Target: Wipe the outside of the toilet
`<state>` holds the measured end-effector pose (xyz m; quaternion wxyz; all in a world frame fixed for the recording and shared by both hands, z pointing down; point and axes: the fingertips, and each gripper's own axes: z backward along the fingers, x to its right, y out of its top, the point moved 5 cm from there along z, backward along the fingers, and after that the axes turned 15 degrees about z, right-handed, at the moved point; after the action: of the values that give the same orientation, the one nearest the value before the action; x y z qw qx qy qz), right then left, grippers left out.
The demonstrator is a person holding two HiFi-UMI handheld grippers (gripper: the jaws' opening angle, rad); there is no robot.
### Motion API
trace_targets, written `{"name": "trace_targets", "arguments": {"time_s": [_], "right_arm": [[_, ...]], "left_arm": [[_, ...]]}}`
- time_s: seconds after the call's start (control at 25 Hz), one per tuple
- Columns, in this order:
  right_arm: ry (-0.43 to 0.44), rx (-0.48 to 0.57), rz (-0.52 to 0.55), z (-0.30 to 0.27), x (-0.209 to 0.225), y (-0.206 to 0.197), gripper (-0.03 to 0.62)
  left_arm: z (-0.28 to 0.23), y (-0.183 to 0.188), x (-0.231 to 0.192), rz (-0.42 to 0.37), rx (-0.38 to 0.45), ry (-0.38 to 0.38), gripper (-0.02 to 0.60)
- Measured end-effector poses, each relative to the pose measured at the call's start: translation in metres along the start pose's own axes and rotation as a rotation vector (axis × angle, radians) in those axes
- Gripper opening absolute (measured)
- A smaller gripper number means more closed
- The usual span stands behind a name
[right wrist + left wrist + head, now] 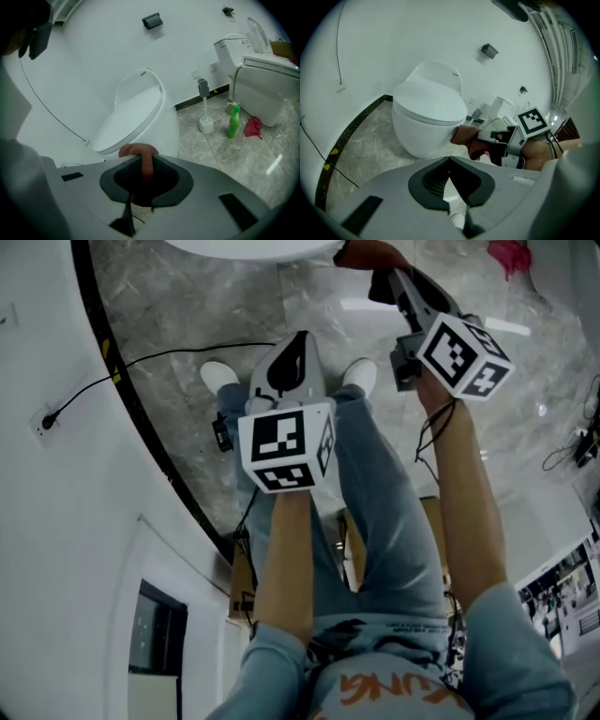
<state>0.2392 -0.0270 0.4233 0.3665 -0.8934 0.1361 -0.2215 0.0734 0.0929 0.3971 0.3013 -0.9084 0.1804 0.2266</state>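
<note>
Slippage worries me most, and the risks begin close in. My left gripper (296,341) hangs nearest me, jaws pressed together with nothing between them. It does no work here, and if I let it wander as I lean in, it could knock the bowl. A black cable (178,354) runs over the floor (187,296) just by my left shoe (218,377), so a sideways step round the bowl could snag it.

Further out, my right gripper (384,287) is clamped on a reddish-brown cloth (140,157). Only a narrow fold sits between the jaws, with the rest bunched beyond the tips. That bunch is at the rim of the toilet (140,112), touching it or just short of it; I cannot tell which. Dragging it hard along the porcelain could pull the fold out of the jaws, and then the bare tips would scrape the glaze. The bowl's flank curves away under the rim, so I judge that a flat pass would leave the lower side untouched.

Beyond, the back of the toilet sits against the wall (93,56), a tight spot where the gripper may jam. The brush (205,123) and green bottle (233,123) stand well apart to the right, out of harm.
</note>
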Motion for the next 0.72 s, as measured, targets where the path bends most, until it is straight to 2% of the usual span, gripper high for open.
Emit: {"name": "trace_targets", "arguments": {"time_s": [0.32,0.52,0.72], "right_arm": [[-0.005,-0.101,-0.093,0.019,-0.077,-0.069,0.055],[0.045,-0.141,-0.101,-0.014,-0.141,-0.085,0.055],[0.062,-0.144,-0.097,-0.061,-0.183,-0.084,0.055]], "left_arm": [[0.028,0.012,-0.058,-0.006,-0.027,-0.015,-0.002],[0.043,0.029,-0.112,0.026,-0.020,0.010,-0.002],[0.050,0.045,-0.159,0.051,-0.022,0.020,-0.002]]}}
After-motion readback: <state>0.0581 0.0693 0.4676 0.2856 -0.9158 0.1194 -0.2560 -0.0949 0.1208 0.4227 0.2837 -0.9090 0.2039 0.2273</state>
